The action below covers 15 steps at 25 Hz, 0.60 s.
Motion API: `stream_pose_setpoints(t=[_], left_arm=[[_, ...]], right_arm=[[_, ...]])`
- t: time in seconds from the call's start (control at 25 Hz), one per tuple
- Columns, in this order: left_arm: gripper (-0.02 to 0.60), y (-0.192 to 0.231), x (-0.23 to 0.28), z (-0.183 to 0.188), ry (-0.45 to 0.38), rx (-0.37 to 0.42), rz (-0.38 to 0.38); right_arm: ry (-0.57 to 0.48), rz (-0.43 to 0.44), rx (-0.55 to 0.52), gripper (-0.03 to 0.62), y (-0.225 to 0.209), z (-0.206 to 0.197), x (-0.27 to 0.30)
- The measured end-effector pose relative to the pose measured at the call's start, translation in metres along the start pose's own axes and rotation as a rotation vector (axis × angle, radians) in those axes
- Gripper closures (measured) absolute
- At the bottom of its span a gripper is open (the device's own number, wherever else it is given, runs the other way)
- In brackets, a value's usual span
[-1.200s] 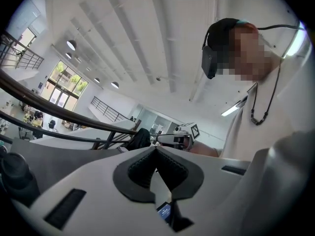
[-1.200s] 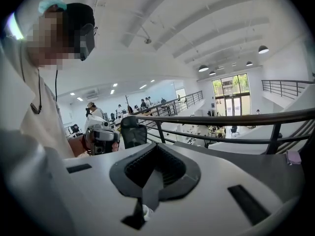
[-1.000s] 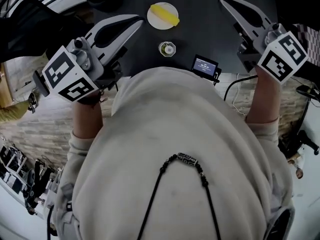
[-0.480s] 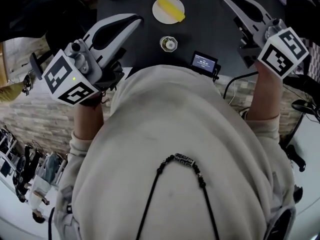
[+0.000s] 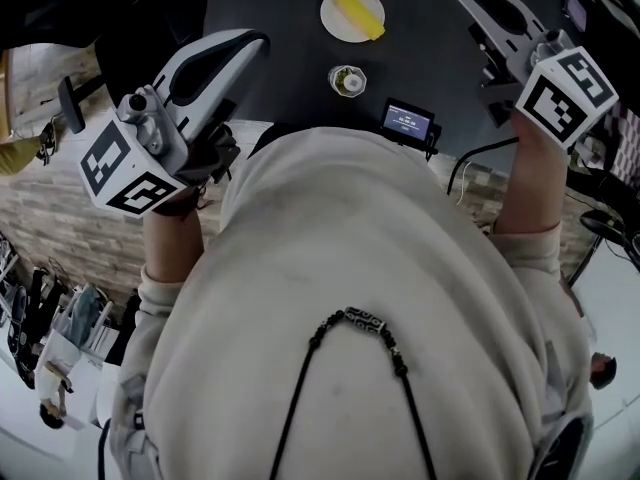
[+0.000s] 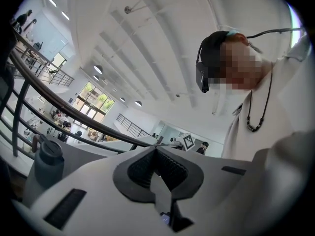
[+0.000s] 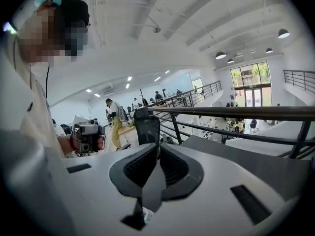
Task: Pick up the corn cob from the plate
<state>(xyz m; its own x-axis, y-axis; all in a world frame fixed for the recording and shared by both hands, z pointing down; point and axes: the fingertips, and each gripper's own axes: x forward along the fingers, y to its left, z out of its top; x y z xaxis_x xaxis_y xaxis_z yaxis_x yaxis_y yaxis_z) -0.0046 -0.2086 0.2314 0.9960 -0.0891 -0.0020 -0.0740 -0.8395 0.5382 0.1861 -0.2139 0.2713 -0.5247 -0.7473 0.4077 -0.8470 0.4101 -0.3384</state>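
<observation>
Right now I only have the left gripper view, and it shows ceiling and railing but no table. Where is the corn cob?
Observer: In the head view the corn cob lies on a white plate on the dark table, straight ahead of the person.
Operator: Is anything between the person and that plate?
Observer: Yes, a small round dish sits on the table, nearer the person than the plate.
Operator: And is the right gripper carrying anything?
Observer: No. In its own view the right gripper is shut with nothing between the jaws.
</observation>
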Motion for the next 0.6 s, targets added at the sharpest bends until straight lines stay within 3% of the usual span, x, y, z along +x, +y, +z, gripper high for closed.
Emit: stream_pose_setpoints(t=[0.36,0.6], left_arm=[[0.58,0.005,-0.018,-0.009,-0.012,-0.022,0.069],[0.581,0.007,-0.029,-0.013,-0.022,-0.034,0.109]], right_arm=[[0.054,0.032,-0.003,0.57,-0.008,-0.016,0.021],[0.109,0.04,0.008,0.522,-0.017,-0.033,0.039]])
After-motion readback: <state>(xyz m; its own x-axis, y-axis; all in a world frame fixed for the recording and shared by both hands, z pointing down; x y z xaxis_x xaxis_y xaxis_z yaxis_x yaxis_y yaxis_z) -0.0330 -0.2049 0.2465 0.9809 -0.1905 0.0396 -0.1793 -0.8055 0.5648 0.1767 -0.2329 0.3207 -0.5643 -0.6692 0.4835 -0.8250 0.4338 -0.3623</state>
